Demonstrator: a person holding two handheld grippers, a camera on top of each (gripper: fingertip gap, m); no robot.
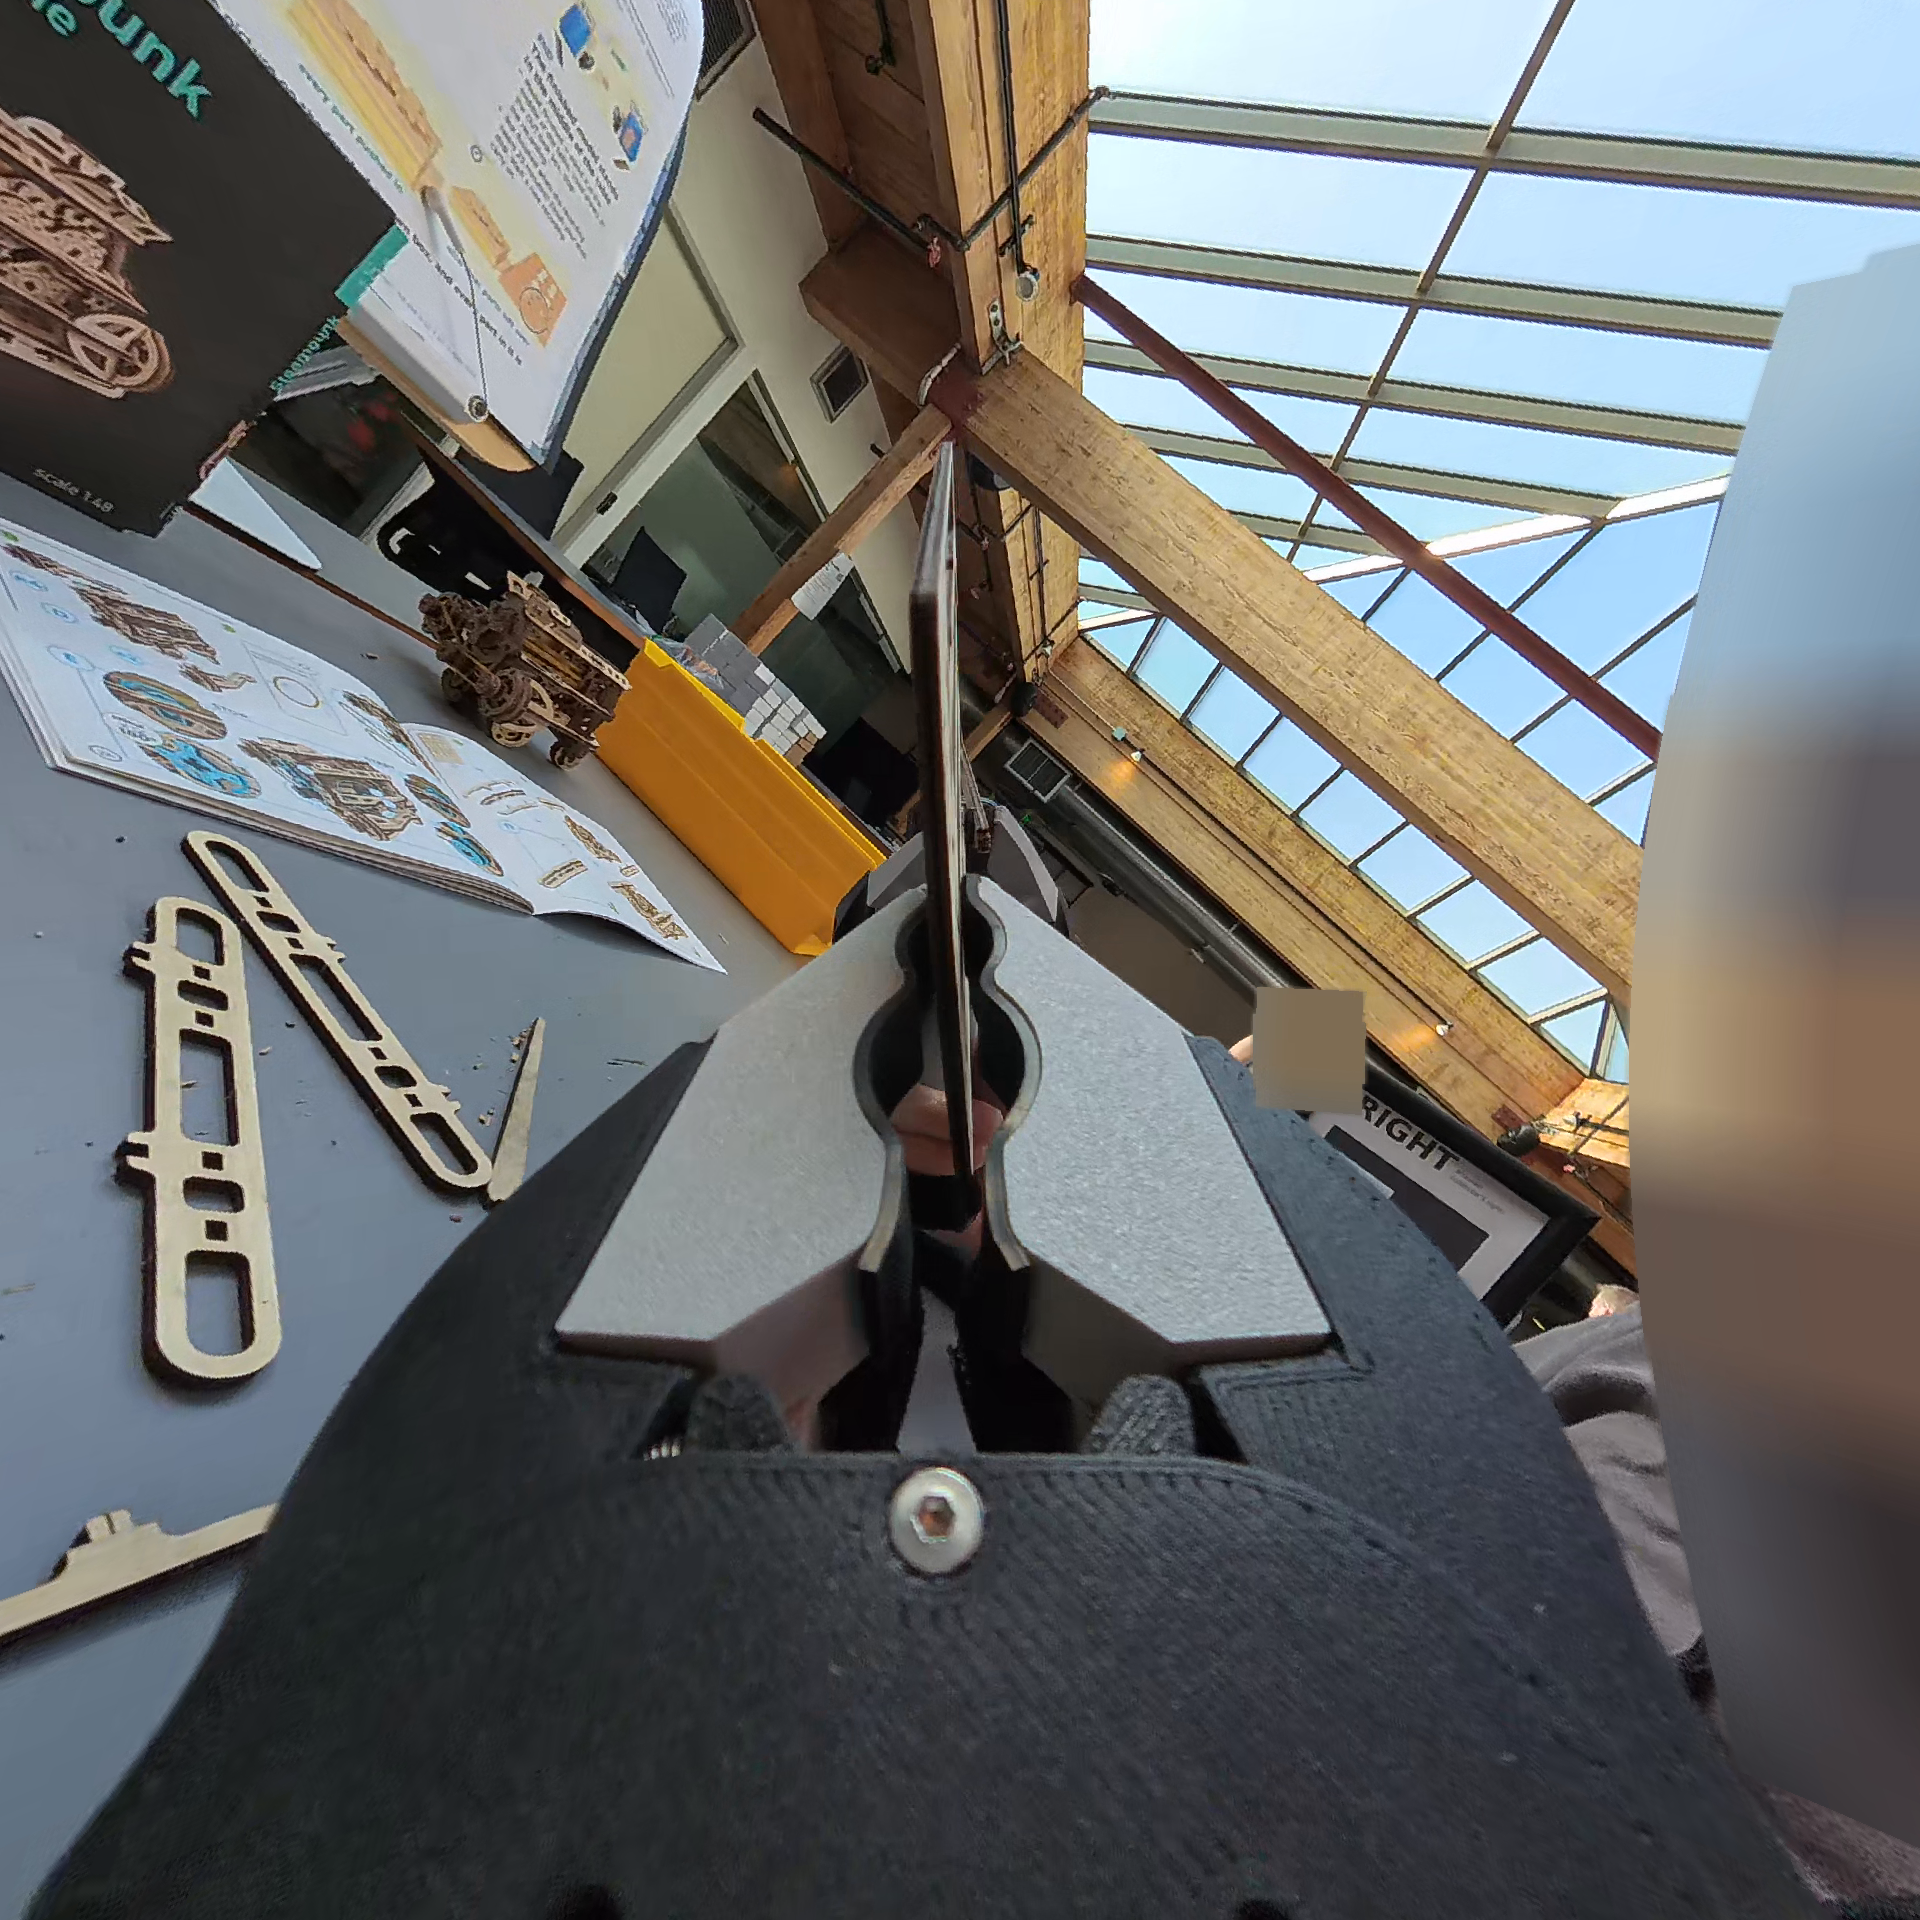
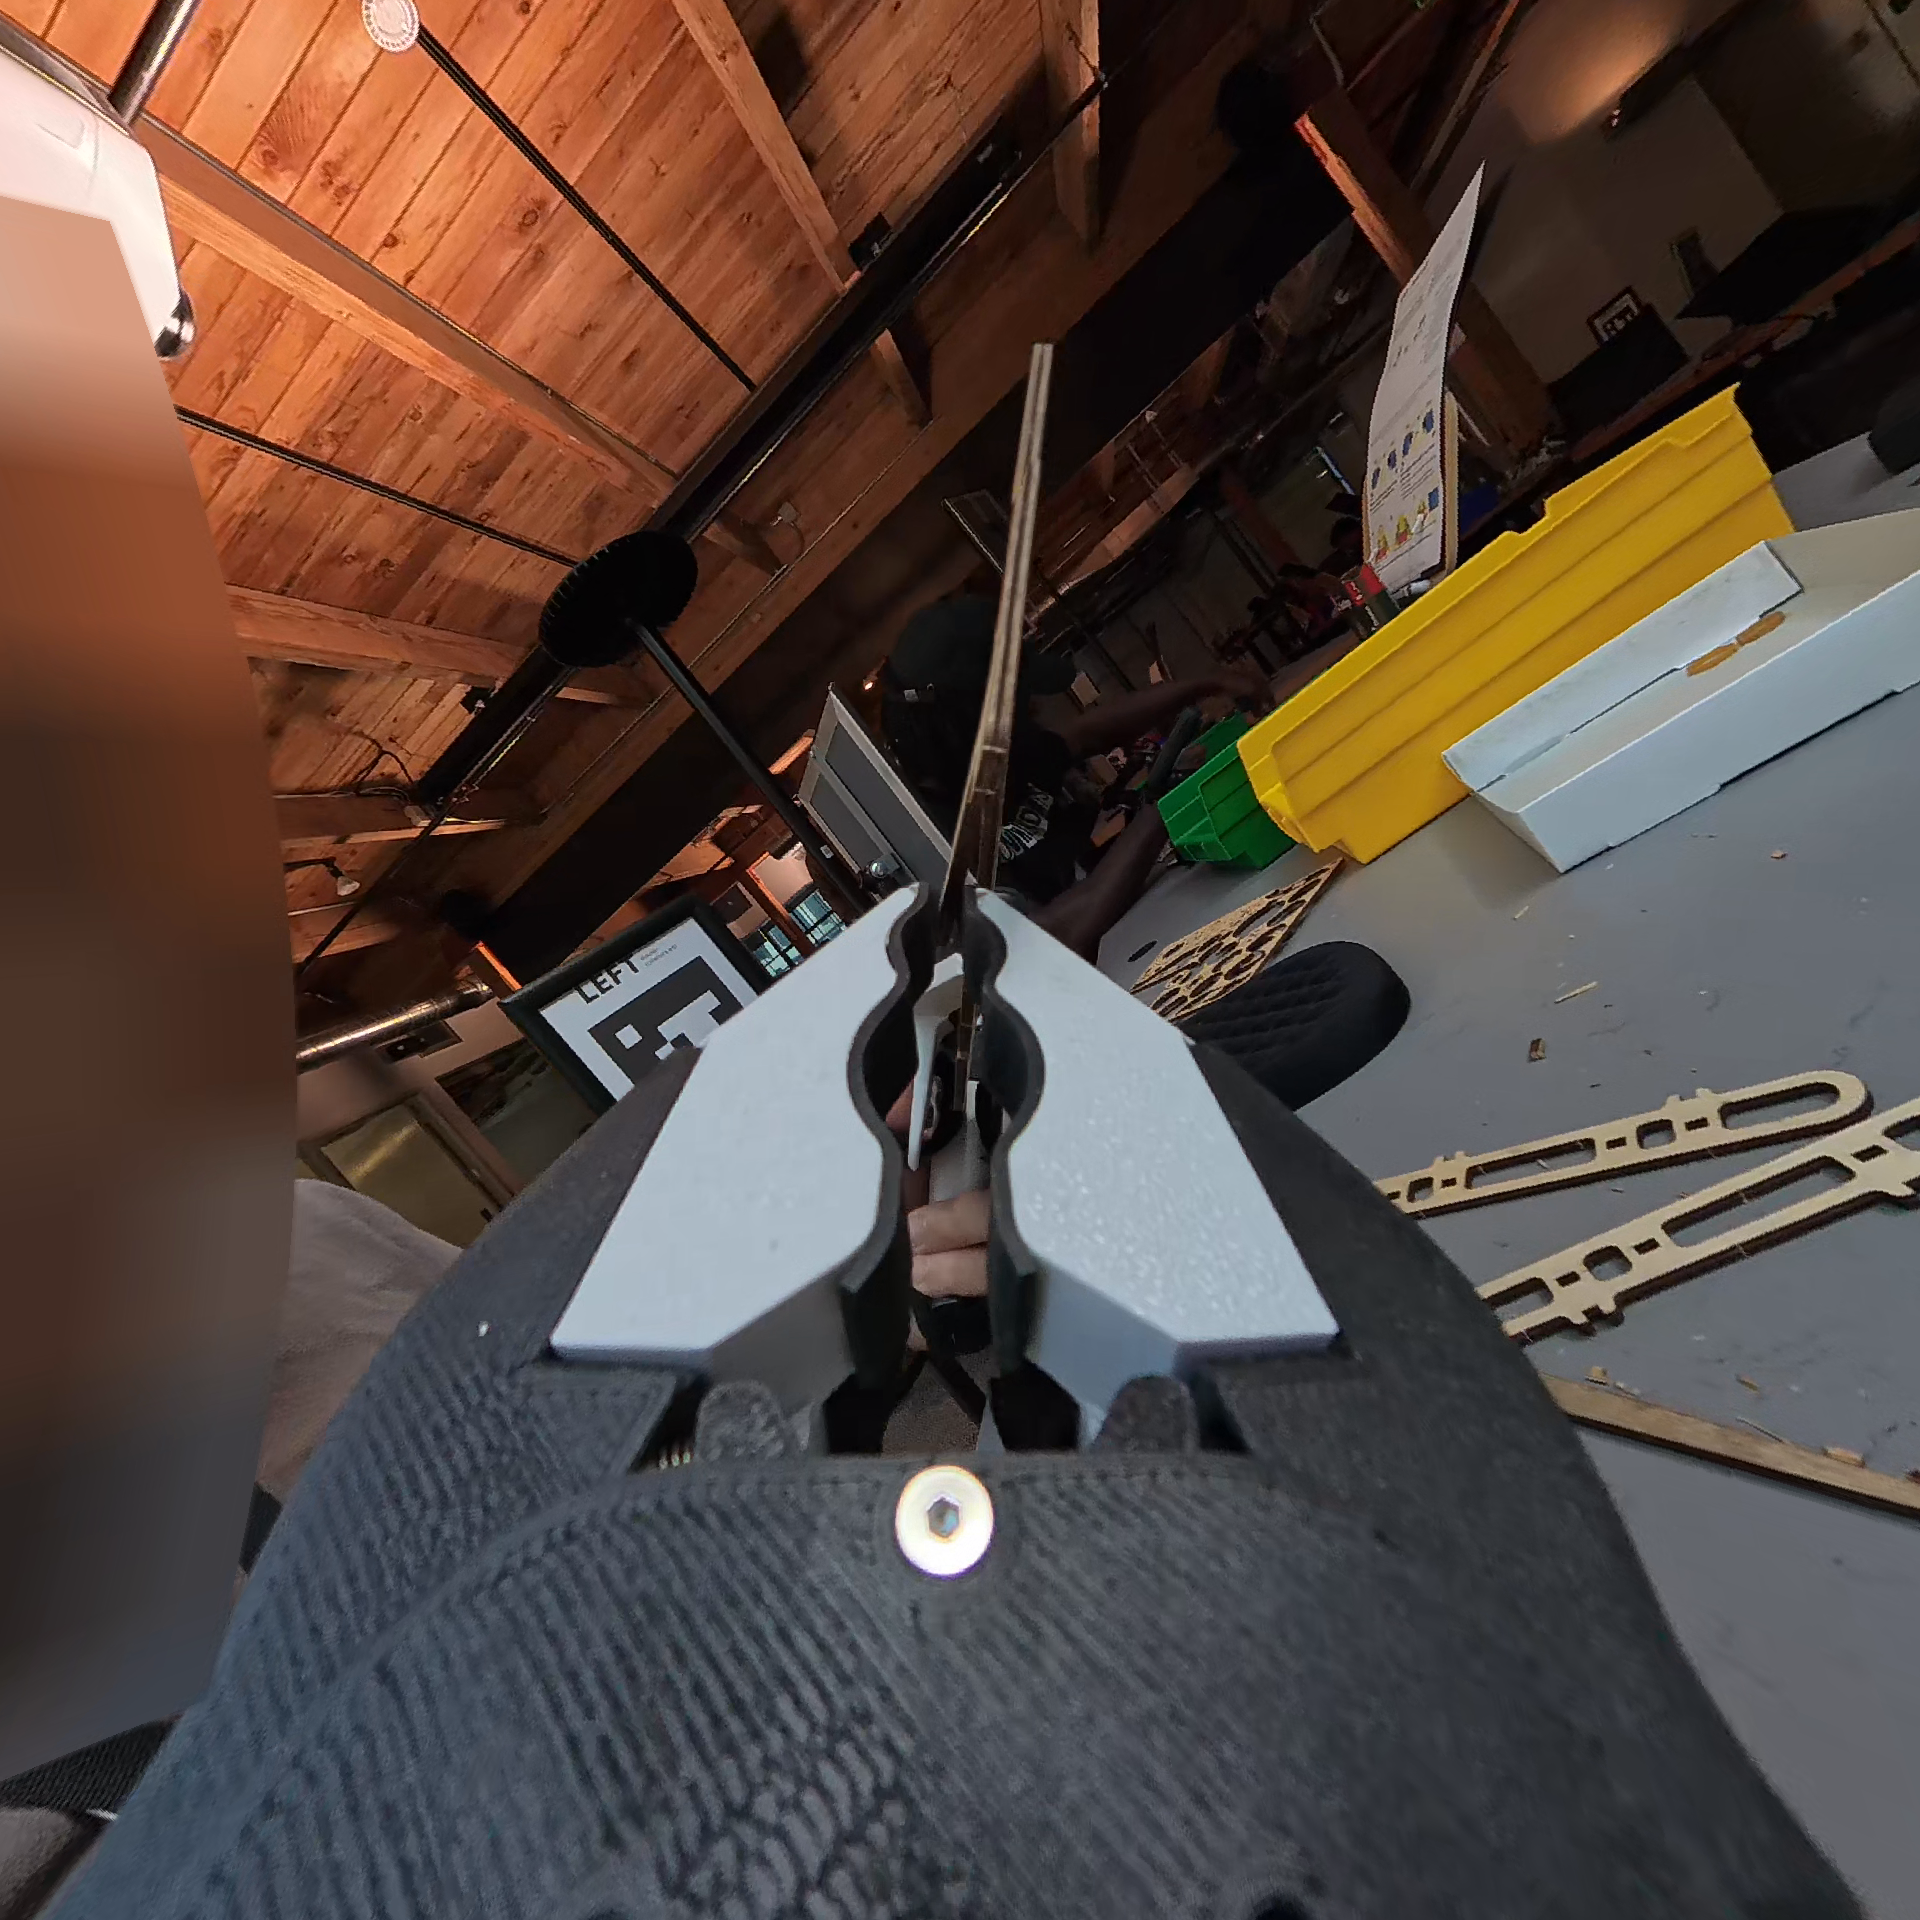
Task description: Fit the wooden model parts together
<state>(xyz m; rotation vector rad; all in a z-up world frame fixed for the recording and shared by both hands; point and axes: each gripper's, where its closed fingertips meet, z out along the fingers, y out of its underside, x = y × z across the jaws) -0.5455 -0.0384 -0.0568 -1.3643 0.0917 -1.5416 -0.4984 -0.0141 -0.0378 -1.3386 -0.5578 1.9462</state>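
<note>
My left gripper (image 1: 948, 894) is shut on a thin wooden panel (image 1: 940, 644) seen edge-on, which sticks up and forward from the jaws. My right gripper (image 2: 951, 894) is shut on a thin wooden panel (image 2: 1013, 582), also edge-on; I cannot tell whether it is the same piece. Both grippers are raised above the grey table (image 1: 416, 956) and face each other: each view shows the other's marker plate behind the fingers. Two slotted wooden strips (image 1: 208, 1132) (image 1: 332, 1008) lie flat on the table; they also show in the right wrist view (image 2: 1621, 1143) (image 2: 1704, 1236).
An open instruction booklet (image 1: 260, 727), a small assembled wooden model (image 1: 520, 665) and the dark kit box (image 1: 156, 239) sit at the back left. A yellow bin (image 2: 1507, 665), a white box (image 2: 1662, 707), a cut-out wooden sheet (image 2: 1236, 940) and a frame offcut (image 2: 1714, 1439) lie on the right. The tips of one gripper are about 6 cm away from the tips of the other.
</note>
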